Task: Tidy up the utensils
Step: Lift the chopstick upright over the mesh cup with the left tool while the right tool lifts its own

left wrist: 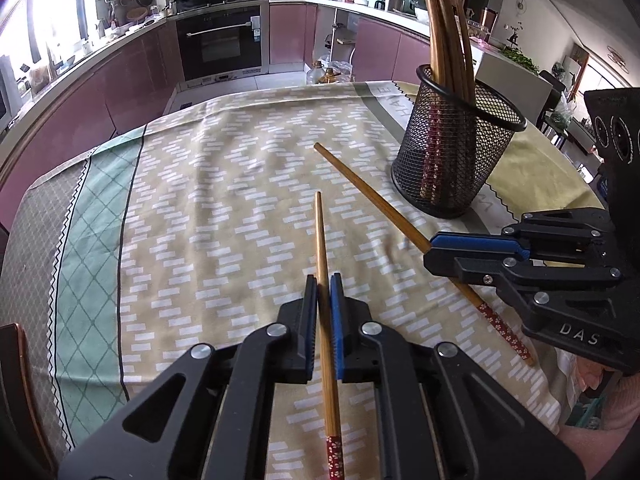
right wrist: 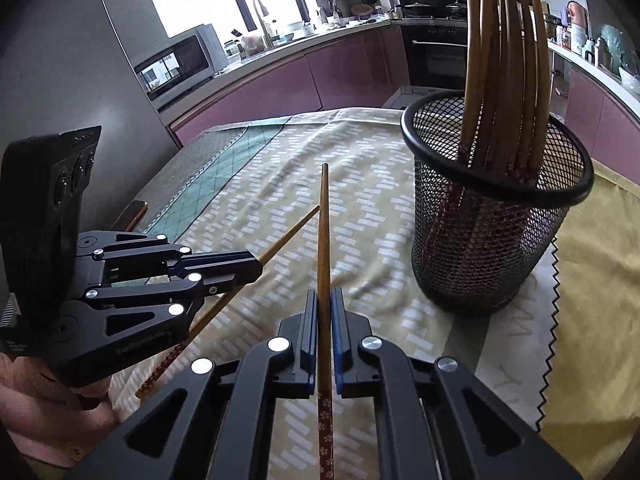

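Each gripper is shut on one wooden chopstick with a red flowered end. My left gripper clamps a chopstick that points forward over the tablecloth; it also shows in the right wrist view at the left gripper. My right gripper clamps the other chopstick, seen in the left wrist view running under the right gripper. A black mesh holder with several chopsticks stands upright on the table, ahead and to the right.
The table carries a beige patterned cloth with a green and grey border at the left. A yellow cloth lies under and right of the holder. Kitchen cabinets and an oven stand beyond the table's far edge.
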Demonstrator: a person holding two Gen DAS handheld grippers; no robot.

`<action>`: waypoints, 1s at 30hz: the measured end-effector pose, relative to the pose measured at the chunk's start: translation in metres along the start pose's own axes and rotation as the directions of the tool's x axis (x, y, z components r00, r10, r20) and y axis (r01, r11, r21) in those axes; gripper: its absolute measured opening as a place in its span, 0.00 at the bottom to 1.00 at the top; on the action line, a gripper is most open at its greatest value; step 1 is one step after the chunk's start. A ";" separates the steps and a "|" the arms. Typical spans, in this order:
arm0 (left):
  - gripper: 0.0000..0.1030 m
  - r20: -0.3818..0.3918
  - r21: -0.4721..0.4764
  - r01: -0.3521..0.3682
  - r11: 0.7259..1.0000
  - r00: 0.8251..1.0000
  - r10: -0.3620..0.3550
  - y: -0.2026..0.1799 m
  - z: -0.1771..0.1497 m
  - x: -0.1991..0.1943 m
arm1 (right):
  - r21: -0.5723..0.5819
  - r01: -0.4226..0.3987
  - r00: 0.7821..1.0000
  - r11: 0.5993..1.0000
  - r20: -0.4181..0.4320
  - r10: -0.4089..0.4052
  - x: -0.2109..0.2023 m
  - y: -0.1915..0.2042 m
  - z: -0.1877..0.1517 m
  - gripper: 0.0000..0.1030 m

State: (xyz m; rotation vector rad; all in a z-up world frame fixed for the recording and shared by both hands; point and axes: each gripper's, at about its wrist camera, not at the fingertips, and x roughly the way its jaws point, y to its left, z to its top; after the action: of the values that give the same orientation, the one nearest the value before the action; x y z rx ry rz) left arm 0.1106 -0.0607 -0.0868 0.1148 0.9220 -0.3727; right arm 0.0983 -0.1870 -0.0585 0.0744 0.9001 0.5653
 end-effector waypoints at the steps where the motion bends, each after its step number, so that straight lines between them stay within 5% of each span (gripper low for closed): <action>1: 0.07 0.006 -0.001 0.005 1.000 1.000 -0.005 0.000 0.001 -0.003 | 0.000 -0.003 1.000 1.000 0.008 0.003 -0.003 0.000 0.000 0.05; 15: 0.07 0.129 0.003 0.138 0.990 0.982 -0.137 -0.004 0.022 -0.060 | 0.018 -0.048 0.986 0.999 0.161 0.045 -0.060 -0.004 0.004 0.06; 30: 0.06 0.235 0.017 0.227 0.974 0.946 -0.225 -0.010 0.047 -0.106 | 0.044 -0.025 0.948 0.999 0.319 0.009 -0.107 -0.031 0.019 0.06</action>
State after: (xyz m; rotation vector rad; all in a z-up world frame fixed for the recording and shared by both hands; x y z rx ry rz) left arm 0.0846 -0.0538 0.0268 -0.0456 0.7022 -0.5821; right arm 0.0738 -0.2629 0.0220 0.2108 0.5977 0.5298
